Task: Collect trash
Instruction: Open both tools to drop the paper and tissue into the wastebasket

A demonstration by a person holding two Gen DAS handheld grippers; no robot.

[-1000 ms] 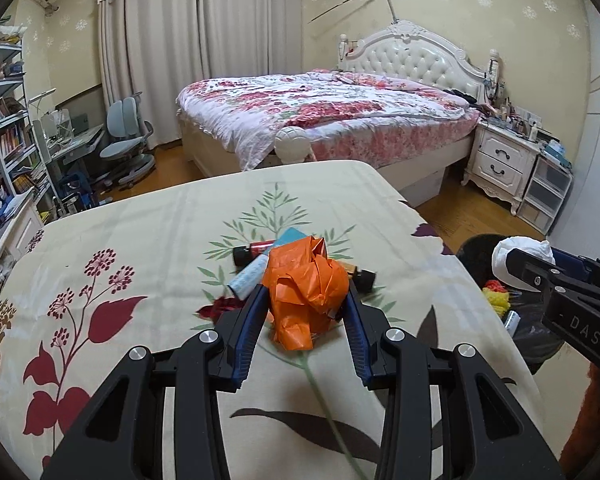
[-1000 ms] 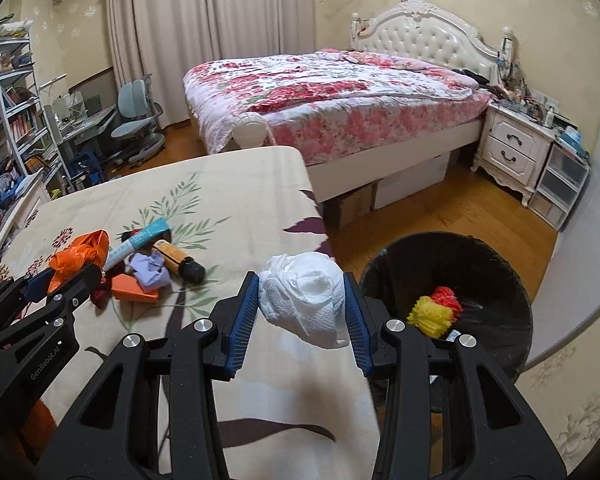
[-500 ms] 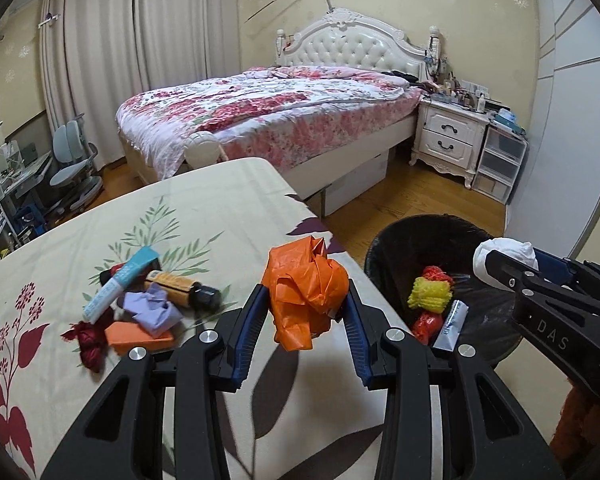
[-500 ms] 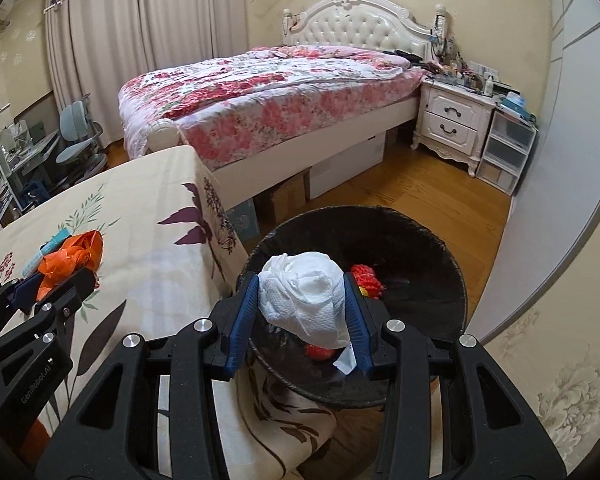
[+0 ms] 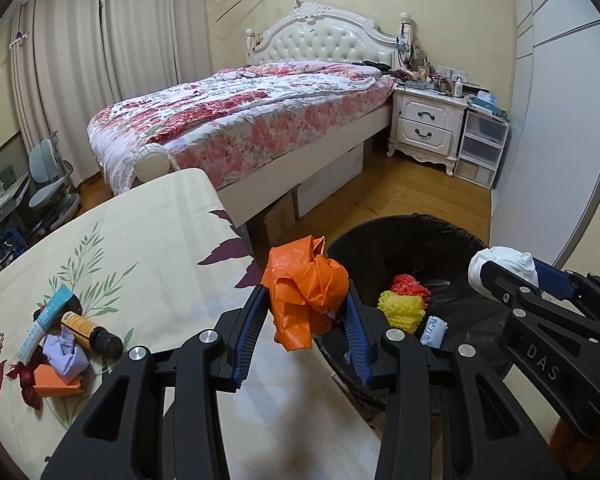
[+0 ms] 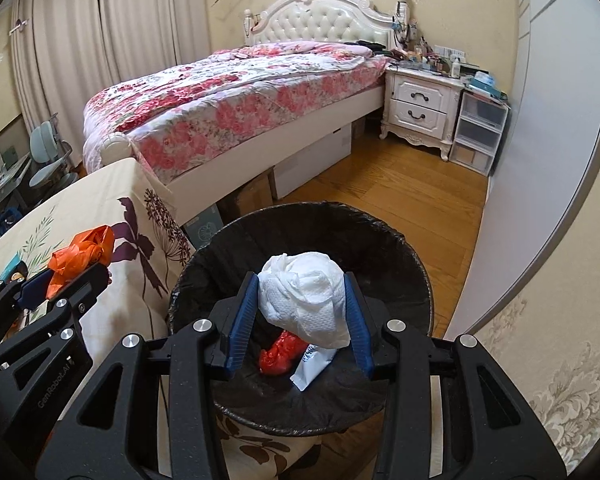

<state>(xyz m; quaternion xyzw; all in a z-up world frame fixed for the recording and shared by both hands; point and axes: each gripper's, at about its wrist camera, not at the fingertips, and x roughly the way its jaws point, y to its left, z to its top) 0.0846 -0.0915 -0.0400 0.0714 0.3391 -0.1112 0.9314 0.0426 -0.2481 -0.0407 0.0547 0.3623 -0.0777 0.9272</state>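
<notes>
A floral-quilted bed [image 5: 260,120] fills the far side of the room, its tufted white headboard against the wall and a white nightstand [image 5: 428,126] just beside it. Nearer, a table draped in a cream cloth with leaf and flower prints [image 5: 148,240] runs in from the left, and a round trash bin lined with a black bag [image 6: 396,256] stands on the wood floor right against the cloth's hanging edge. The left gripper [image 5: 306,320] is clamped on a crumpled orange plastic bag [image 5: 306,292], held in the air at the table's edge next to the bin's rim; the wad stands taller than it is wide, one loose tail hanging below the blue pads. The right gripper [image 6: 300,308] pinches a balled white paper towel [image 6: 306,296] directly over the bin's open mouth; the ball is roundish, its twisted end pointing up and away from the camera. Inside the bin lie a yellow mesh scrubber [image 5: 402,308], a red wad [image 6: 282,352] and a small white packet [image 6: 312,364]. Left on the cloth, a cluster waits: a pale blue tube [image 5: 44,322], a dark-capped orange bottle [image 5: 90,332] lying on its side, a lilac crumple [image 5: 66,354] and an orange block [image 5: 56,382].
</notes>
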